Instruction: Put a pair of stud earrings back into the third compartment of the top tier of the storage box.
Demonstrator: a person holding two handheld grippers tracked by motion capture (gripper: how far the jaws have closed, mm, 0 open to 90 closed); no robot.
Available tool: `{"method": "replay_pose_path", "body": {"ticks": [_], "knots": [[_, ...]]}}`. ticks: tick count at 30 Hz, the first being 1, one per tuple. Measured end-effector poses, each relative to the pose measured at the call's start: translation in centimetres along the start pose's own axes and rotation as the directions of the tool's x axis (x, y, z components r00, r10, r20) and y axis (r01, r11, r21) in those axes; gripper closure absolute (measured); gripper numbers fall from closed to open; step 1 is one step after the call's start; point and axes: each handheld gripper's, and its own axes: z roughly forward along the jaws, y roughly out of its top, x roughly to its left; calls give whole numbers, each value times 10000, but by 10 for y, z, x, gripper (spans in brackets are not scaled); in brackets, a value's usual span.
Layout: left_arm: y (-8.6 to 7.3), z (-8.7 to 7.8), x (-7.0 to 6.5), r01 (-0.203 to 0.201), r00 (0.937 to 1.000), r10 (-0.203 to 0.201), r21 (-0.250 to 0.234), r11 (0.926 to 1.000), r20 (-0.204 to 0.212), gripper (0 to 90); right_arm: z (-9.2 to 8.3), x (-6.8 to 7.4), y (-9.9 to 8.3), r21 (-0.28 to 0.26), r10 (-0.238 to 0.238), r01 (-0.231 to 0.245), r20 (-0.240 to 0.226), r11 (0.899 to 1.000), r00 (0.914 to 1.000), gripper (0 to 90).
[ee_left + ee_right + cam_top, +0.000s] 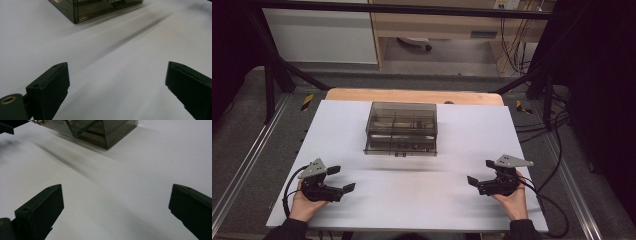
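The box (401,129), smoky and see-through, sits closed on the white table (412,200), toward the far side and about midway across. Through its walls we make out inner dividers, and a small latch shows at the middle of its near edge. We cannot tell what, if anything, lies in the compartments.

We hold the left gripper (344,179) near the table's front left corner, in our left hand (304,202). Its jaws stand wide apart and grip nothing. In the left gripper view the jaws rise from the bottom corners with bare table between them, and a corner of the box (95,8) shows at the top, well apart from the jaws.

We hold the right gripper (481,171) near the front right, in our right hand (513,200). Its jaws are likewise spread wide with nothing between them. In the right gripper view a corner of the box (100,131) shows at the top, again well clear of the jaws.

Both grippers point inward and forward, toward the box, each carrying a grey three-cornered plate on top. A black cable trails from each one off the table's near edge. Soft, streaky shadows lie across the table between the box and the grippers.
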Motion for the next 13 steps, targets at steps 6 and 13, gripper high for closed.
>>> {"method": "replay_pose_path", "body": {"ticks": [6, 13], "knots": [[0, 1, 0, -12, 10000, 12, 58, 10000, 18, 55, -5, -10, -17, 112, 315, -315, -22, 9994, 9995, 5], [0, 1, -1, -67, 10000, 67, 118, 9999, 24, 55, -7, -11, -21, 100, 336, -336, -57, 9994, 9994, 5]]}}
